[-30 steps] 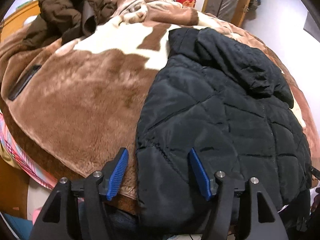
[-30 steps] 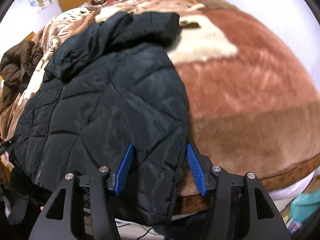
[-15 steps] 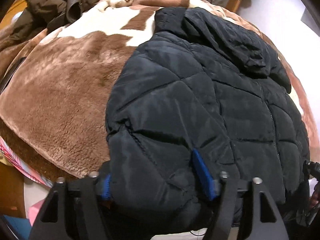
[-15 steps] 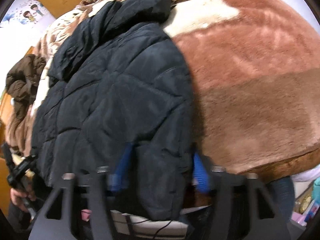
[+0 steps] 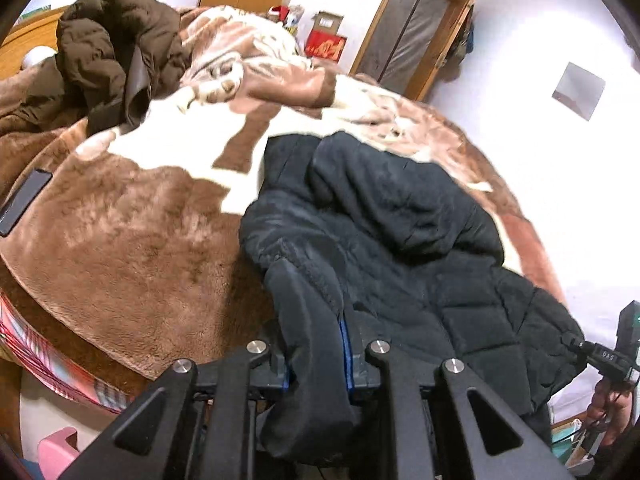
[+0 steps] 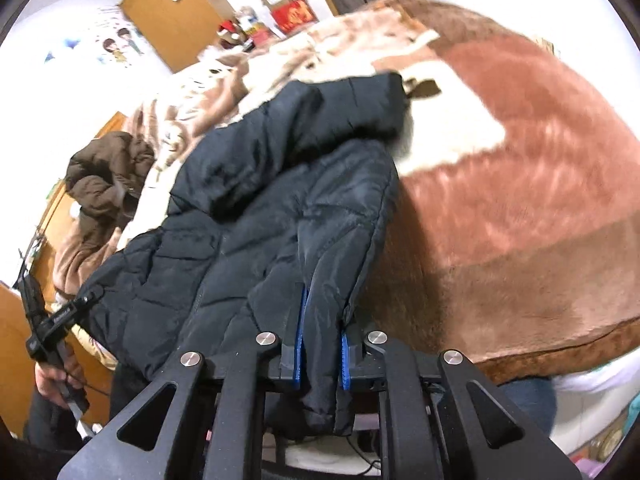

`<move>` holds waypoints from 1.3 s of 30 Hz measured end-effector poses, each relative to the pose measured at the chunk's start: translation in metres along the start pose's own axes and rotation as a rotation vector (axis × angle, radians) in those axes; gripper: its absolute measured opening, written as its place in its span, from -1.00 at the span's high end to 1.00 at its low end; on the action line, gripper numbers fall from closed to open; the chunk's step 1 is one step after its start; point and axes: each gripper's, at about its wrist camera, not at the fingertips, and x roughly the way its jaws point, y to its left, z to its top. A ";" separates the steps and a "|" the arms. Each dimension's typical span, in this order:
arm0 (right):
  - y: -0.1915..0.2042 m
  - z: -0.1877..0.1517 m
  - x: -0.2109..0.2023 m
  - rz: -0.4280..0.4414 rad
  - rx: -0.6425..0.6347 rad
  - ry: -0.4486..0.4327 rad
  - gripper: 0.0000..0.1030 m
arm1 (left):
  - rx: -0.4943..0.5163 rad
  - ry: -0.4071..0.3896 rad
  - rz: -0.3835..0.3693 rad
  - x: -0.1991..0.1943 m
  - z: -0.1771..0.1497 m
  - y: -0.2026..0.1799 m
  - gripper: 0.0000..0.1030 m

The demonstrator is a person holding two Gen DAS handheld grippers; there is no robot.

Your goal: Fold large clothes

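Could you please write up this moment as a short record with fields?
garment: black quilted jacket, hood end away from the cameras
surface: brown and white plush blanket
left gripper: shut on the jacket's near hem
right gripper: shut on the jacket's near hem
hem: raised off the blanket
also present: brown coat heaped at the far left; dark phone on the blanket

walls (image 5: 540, 40) white | wooden door (image 6: 176, 20) | bed blanket (image 5: 120, 240) brown-white

Both wrist cameras are looking close along their fingers across the bed; sharing the black jacket (image 5: 400, 248) between them.
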 end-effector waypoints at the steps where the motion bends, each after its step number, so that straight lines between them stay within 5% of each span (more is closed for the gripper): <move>1: 0.000 -0.005 -0.005 0.004 0.003 0.002 0.74 | -0.002 -0.003 -0.006 -0.007 -0.003 0.001 0.64; 10: -0.007 -0.042 -0.031 0.052 0.071 0.036 0.74 | -0.083 0.021 -0.047 -0.042 -0.032 0.019 0.64; 24: 0.004 0.068 -0.032 0.151 0.076 -0.164 0.73 | -0.129 -0.138 -0.105 -0.015 0.072 -0.002 0.64; 33: 0.006 0.181 0.042 0.073 0.093 -0.140 0.69 | -0.153 -0.101 -0.025 0.085 0.163 0.000 0.63; 39: -0.017 0.230 0.138 -0.035 0.124 -0.006 0.65 | -0.133 0.012 0.073 0.186 0.188 0.004 0.60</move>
